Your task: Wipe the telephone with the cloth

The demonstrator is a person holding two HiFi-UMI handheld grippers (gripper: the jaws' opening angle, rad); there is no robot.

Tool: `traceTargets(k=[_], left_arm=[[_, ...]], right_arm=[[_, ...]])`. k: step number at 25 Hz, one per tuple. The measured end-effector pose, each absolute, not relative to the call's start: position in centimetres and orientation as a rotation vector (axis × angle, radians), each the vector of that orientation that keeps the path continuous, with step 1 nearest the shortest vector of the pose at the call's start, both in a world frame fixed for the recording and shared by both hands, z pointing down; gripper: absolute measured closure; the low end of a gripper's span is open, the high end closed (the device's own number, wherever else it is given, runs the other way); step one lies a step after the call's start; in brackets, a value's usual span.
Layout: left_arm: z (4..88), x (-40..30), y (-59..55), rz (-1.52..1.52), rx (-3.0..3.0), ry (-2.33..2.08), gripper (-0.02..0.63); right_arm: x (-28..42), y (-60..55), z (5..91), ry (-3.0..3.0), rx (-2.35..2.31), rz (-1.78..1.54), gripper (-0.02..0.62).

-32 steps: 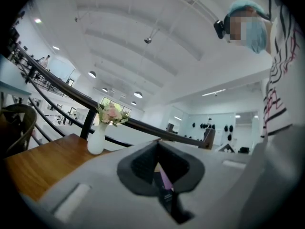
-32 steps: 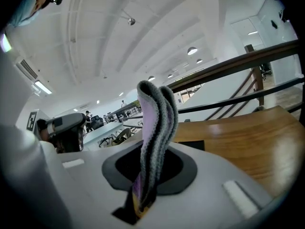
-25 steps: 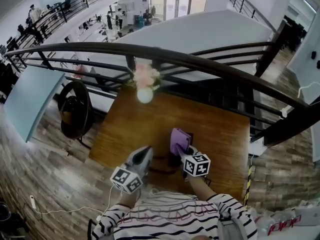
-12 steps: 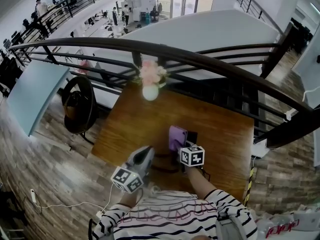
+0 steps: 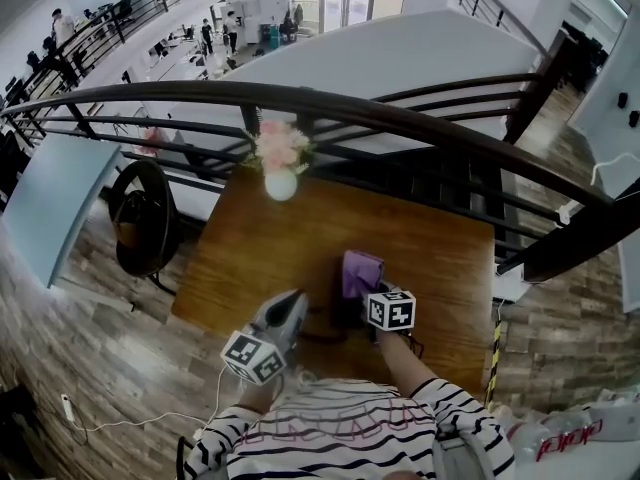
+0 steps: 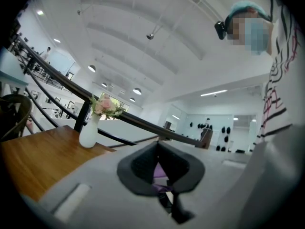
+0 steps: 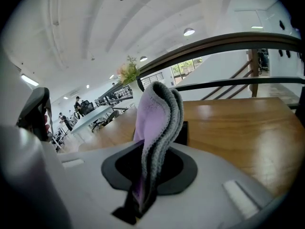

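On the table (image 5: pixel 250 258), cloth (image 7: pixel 157 123) in right claw (image 7: pixel 142 194) seemingly hides telephone (image 7: pixel 183 132).

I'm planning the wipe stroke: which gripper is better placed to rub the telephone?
Right. The right gripper is shut on the cloth, right by the dark telephone. The left gripper, jaws together, holds no cloth and sits off to the side.

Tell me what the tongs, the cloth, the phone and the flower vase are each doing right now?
Left tongs: closed, holding nothing.
Right tongs: closed on the cloth.
Cloth: bunched, pinched in the right tongs, over the telephone.
Telephone: lying on the table, mostly hidden.
Vase: upright, flowers in it.
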State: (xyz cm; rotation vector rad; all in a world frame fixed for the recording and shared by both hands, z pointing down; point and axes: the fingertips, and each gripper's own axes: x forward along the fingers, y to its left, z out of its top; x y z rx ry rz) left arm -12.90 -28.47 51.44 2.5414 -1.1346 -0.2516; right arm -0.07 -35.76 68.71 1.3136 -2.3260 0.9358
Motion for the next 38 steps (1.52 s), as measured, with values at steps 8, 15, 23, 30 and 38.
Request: traceTargets(k=[8,15,23,30,38], left_arm=[[51.8,-10.8,-29.0,-0.248,2.555,-1.069,0.607],[51.6,-9.5,-29.2,-0.238,2.570,-1.044,0.607],[51.5,-11.1,-28.5,-0.252,2.559,-1.086,0.607],[51.6,-14.1,-26.6,-0.264,2.520,-1.199,0.607],[51.6,-17.7,-24.5,-0.260,2.488,-1.273,0.607]], right_arm=[[5.1,-35.5,69.0,-2.263,1.437,0.946,0.541],[7.7,-35.1,69.1,-2.227,1.470,0.929,0.541],[2.6,-32.8,66.8,-2.382,1.351,0.931,0.541],[-4.2,-31.2,68.0,-2.456,1.161,0.924,0.541],[-5.9,-30.9,70.6,-2.375,1.158,0.899,0.541]])
